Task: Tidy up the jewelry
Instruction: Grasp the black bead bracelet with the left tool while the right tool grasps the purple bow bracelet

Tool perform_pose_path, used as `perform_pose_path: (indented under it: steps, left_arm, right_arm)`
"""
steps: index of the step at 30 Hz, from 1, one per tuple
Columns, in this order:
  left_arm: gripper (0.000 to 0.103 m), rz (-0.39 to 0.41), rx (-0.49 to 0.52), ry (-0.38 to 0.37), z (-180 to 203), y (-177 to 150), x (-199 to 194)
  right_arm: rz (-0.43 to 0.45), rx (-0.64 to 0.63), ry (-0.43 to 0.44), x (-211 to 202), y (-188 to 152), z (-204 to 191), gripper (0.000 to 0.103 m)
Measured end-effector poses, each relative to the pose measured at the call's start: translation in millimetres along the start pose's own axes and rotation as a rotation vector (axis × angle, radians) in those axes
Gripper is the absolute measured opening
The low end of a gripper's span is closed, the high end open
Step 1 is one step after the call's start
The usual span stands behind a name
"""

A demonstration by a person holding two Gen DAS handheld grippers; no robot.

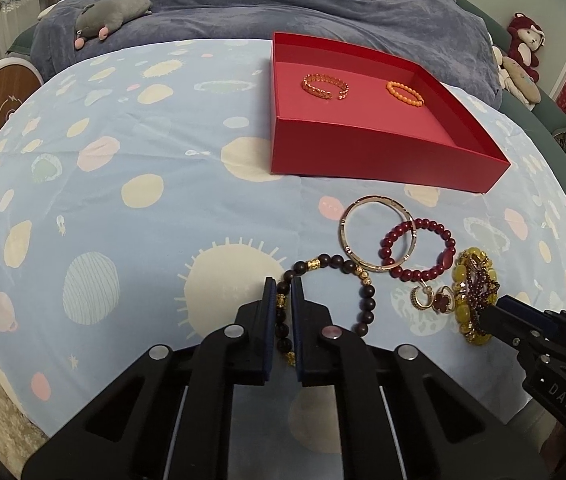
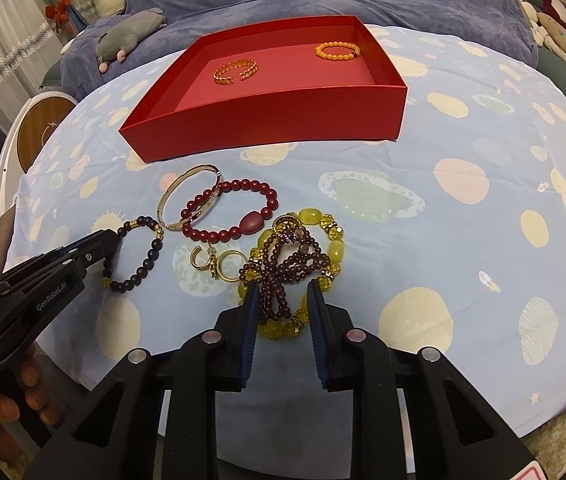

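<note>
Left wrist view shows our left gripper (image 1: pixel 283 300) with jaws pinching the dark wooden bead bracelet with gold spacers (image 1: pixel 325 280), low on the planet-print table cloth (image 1: pixel 123 160), ready for lifting. Our right gripper (image 2: pixel 283 300) hovers with jaws spread around the tangled maroon bead strand (image 2: pixel 283 268) lying on the yellow glass bead bracelet (image 2: pixel 323 248); contact looks unlikely. Ahead, the red cardboard tray (image 2: pixel 267 120) holds a gold chain cuff (image 2: pixel 235 72) and orange bead bracelet (image 2: pixel 337 50), so sorted pieces belong there.
</note>
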State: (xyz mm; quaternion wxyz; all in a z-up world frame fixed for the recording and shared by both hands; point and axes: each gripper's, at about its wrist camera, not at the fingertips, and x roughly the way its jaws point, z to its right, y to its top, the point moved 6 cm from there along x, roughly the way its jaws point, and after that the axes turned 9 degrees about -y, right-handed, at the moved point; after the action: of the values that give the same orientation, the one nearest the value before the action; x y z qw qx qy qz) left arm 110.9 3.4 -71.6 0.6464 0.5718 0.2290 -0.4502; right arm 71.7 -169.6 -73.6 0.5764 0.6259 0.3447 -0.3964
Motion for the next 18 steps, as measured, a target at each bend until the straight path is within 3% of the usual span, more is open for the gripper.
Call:
perform_pose_path:
  steps: [5,18]
  left_arm:
    - [0.007,0.000,0.004,-0.004,2,0,-1]
    - [0.005,0.023,0.008,-0.029,8,6,-13]
  right_arm:
    - [-0.004,-0.002,0.013,2,1,0,0.006]
    - [0.034,0.028,0.033,-15,7,7,0.004]
